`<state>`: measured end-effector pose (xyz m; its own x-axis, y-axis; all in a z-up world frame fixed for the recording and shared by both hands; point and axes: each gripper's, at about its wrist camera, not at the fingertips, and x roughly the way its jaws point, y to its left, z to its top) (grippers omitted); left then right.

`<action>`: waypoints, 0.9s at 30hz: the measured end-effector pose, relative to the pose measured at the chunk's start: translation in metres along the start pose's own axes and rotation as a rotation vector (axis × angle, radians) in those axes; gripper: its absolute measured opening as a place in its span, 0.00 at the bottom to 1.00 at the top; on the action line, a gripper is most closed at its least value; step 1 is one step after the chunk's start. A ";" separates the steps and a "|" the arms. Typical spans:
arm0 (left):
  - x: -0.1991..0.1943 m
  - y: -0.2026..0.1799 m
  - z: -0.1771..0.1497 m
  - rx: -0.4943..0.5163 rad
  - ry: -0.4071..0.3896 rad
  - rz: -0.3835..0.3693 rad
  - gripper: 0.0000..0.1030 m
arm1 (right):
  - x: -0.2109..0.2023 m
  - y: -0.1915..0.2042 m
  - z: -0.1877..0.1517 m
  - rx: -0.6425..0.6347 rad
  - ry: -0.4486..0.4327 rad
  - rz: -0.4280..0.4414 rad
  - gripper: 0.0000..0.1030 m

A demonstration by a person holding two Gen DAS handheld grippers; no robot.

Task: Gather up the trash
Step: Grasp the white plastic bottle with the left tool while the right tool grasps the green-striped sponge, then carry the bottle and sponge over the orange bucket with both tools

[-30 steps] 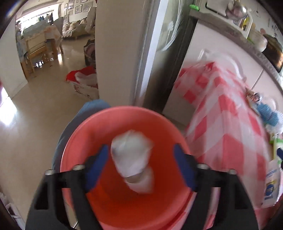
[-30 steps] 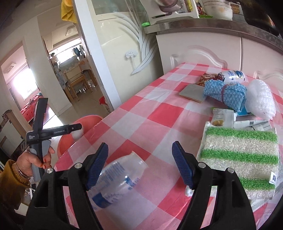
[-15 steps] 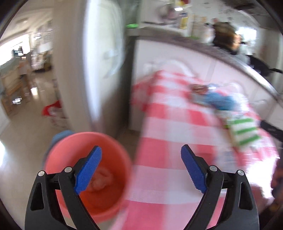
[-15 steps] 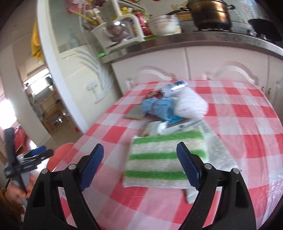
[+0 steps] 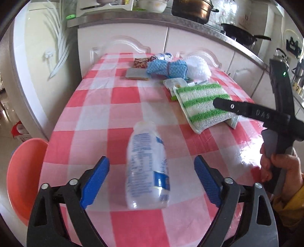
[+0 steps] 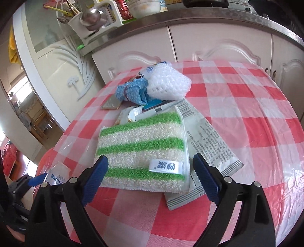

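A dark pot point(image 5: 191, 8) and black wok point(image 5: 239, 35) sit on the steel counter point(image 5: 152, 18) above white cabinets point(image 5: 199, 41).

Both views are bright and lit by daylight. In the left wrist view, strong glare lies on the glossy plastic cover of the desk point(image 5: 245, 150) at the right, washing out the red checks there. The plastic bottle point(image 5: 147, 167) shows motion blur; its print is smeared and unreadable. In the right wrist view, an overexposed doorway point(image 6: 17, 98) at the left edge indicates a light source on that side. The striped cloth point(image 6: 142, 150) is sharp, with a legible label. Fisheye distortion bends the cabinet fronts and counter edge, and dark vignetting fills every corner. Shadows are soft and faint.
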<state>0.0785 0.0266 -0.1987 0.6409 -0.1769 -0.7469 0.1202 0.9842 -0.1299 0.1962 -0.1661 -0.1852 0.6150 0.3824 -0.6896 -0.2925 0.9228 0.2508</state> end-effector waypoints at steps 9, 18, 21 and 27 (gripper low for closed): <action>0.016 -0.004 0.004 -0.009 0.029 0.062 0.43 | 0.001 -0.002 -0.002 -0.001 0.004 0.030 0.51; 0.026 -0.006 0.028 -0.092 0.009 0.026 0.43 | -0.011 -0.013 -0.004 0.024 -0.019 0.205 0.36; 0.037 -0.010 0.035 -0.110 0.027 0.016 0.43 | -0.014 -0.007 -0.005 -0.005 -0.017 0.247 0.36; 0.046 -0.015 0.041 -0.114 0.049 0.004 0.43 | -0.019 -0.028 -0.001 0.117 -0.034 0.420 0.44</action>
<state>0.1369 0.0035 -0.2047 0.6031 -0.1754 -0.7781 0.0290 0.9797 -0.1984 0.1921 -0.1995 -0.1793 0.4845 0.7252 -0.4893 -0.4388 0.6853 0.5812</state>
